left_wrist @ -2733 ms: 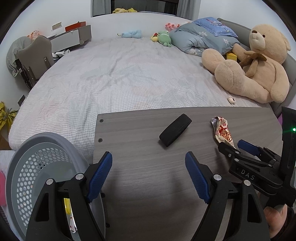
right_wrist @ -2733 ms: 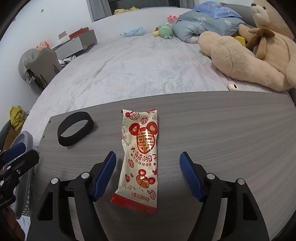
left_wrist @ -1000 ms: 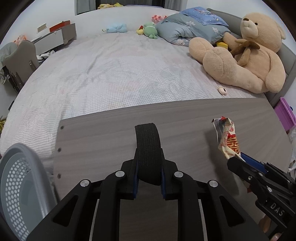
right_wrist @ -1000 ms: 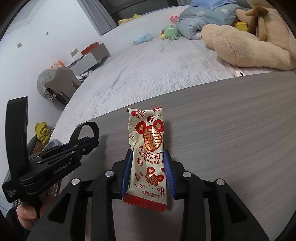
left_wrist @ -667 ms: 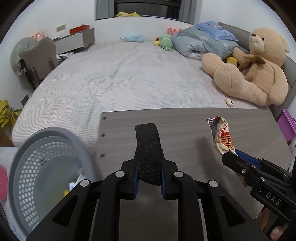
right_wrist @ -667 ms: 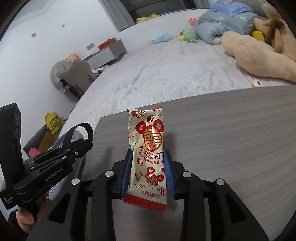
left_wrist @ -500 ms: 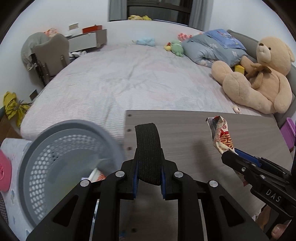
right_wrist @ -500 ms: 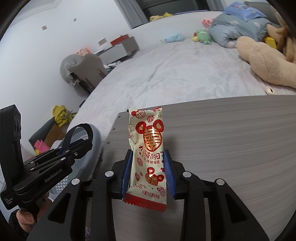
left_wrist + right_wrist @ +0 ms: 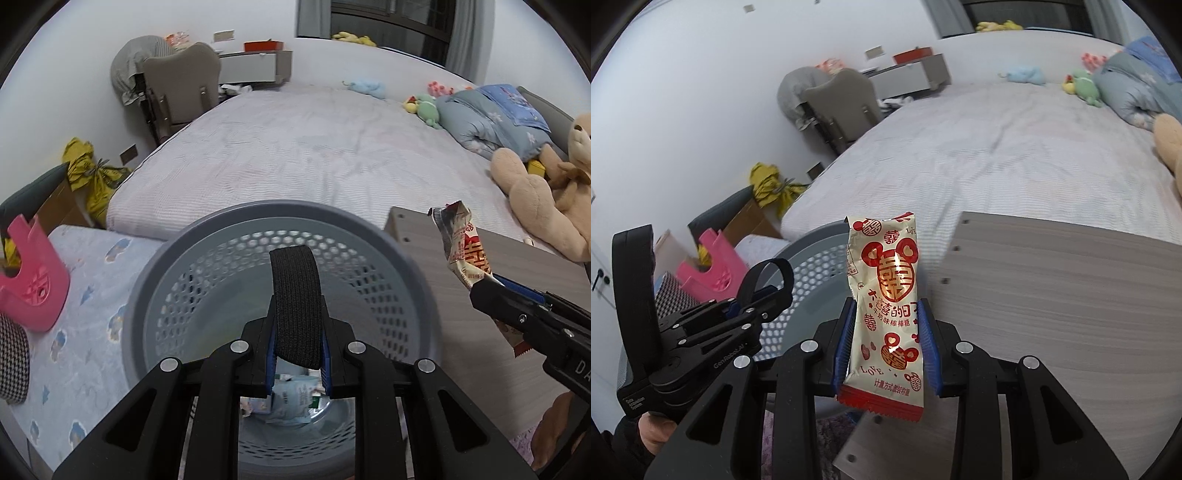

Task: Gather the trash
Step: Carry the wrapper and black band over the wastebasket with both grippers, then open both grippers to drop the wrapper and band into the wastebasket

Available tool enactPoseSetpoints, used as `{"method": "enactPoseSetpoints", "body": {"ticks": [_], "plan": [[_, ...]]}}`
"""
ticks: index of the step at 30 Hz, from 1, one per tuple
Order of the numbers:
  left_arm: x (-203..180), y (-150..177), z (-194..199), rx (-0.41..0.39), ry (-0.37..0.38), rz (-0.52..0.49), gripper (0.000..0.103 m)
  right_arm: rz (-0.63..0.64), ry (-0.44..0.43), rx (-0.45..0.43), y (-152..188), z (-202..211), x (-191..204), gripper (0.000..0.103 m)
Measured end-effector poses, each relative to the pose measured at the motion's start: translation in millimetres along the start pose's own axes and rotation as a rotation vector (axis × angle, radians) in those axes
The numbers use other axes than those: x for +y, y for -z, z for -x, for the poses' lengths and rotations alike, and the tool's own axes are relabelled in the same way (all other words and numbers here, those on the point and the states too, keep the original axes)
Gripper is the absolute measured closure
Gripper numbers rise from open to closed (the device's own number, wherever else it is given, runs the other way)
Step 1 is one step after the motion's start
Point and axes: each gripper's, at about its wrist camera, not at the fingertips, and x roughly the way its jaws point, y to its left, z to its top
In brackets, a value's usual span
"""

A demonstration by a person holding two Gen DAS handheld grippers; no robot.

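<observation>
Bedroom clutter framed a wide grey bed (image 9: pixel 314 147). At left, a pink stool (image 9: pixel 33 288) stood beside the perforated grey basket (image 9: pixel 207 236). Over the basket's mouth the left gripper (image 9: pixel 296 363) clenched its fingers on a black band (image 9: pixel 295 295). Rightward, above the bench (image 9: pixel 1071 295) edge, the right gripper (image 9: pixel 886 354) grasped a red-and-cream wrapper (image 9: pixel 886 295) upright.

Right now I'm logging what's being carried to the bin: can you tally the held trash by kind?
Black elastic band, in the left gripper over the grey mesh wastebasket: 1
Red-and-cream candy wrapper, in the right gripper: 1
Total: 2
</observation>
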Motion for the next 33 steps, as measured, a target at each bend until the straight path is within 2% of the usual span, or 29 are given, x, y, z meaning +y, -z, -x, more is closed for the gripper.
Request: {"method": "enactPoseSetpoints", "body": {"ticks": [7, 13, 16, 19, 21, 22, 23, 33], "plan": [[26, -1, -5, -0.003, 0.003, 0.037, 0.085, 0.055, -0.040, 0.042, -5, -24, 30, 0.070], [35, -4, -13, -0.002, 0.008, 0.054, 0.085, 0.057, -0.055, 0.074, -10, -39, 37, 0.068], [38, -6, -13, -0.005, 0.004, 0.058, 0.081, 0.057, -0.056, 0.084, -10, -44, 38, 0.068], [43, -5, -9, -0.019, -0.003, 0.065, 0.066, 0.054, -0.057, 0.077, -12, -45, 40, 0.061], [46, -4, -7, -0.024, -0.013, 0.074, 0.048, 0.057, -0.049, 0.067, -13, -44, 42, 0.050], [47, -3, -6, -0.029, -0.023, 0.078, 0.045, 0.057, -0.047, 0.062, -13, -43, 43, 0.042], [49, -3, -5, -0.033, -0.031, 0.081, 0.043, 0.057, -0.046, 0.056, -12, -42, 44, 0.037], [58, 1, 0, -0.041, -0.057, 0.111, 0.034, 0.069, -0.038, 0.059, -11, -41, 51, 0.036]]}}
